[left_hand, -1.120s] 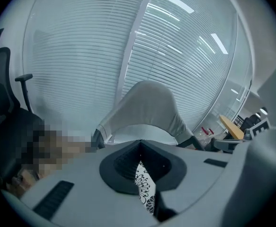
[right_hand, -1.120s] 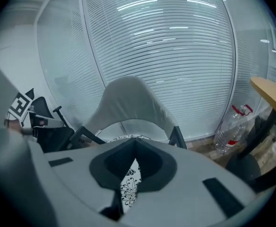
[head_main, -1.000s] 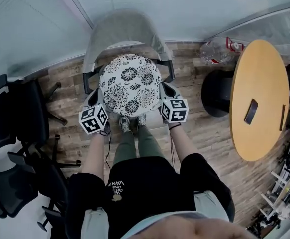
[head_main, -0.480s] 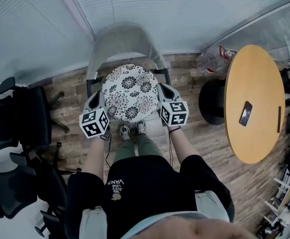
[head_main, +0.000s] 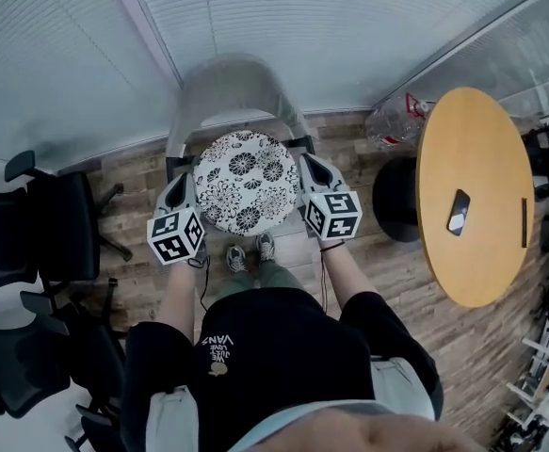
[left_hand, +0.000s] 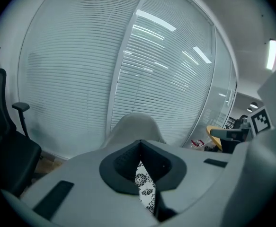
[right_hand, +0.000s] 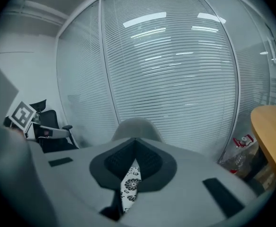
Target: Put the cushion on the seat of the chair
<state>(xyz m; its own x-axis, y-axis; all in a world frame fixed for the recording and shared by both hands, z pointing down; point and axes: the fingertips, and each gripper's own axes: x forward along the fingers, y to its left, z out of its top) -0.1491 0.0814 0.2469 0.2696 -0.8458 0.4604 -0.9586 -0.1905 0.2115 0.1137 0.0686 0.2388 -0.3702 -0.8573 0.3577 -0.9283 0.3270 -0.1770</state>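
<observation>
Cushion: round white fabric cushion with black flower print, held flat over the grey shell chair, in front of its backrest.
Left gripper: jaws clamped on the cushion's left rim.
Right gripper: jaws clamped on its right rim.
Nearby: round yellow wooden table, well apart at right.
</observation>
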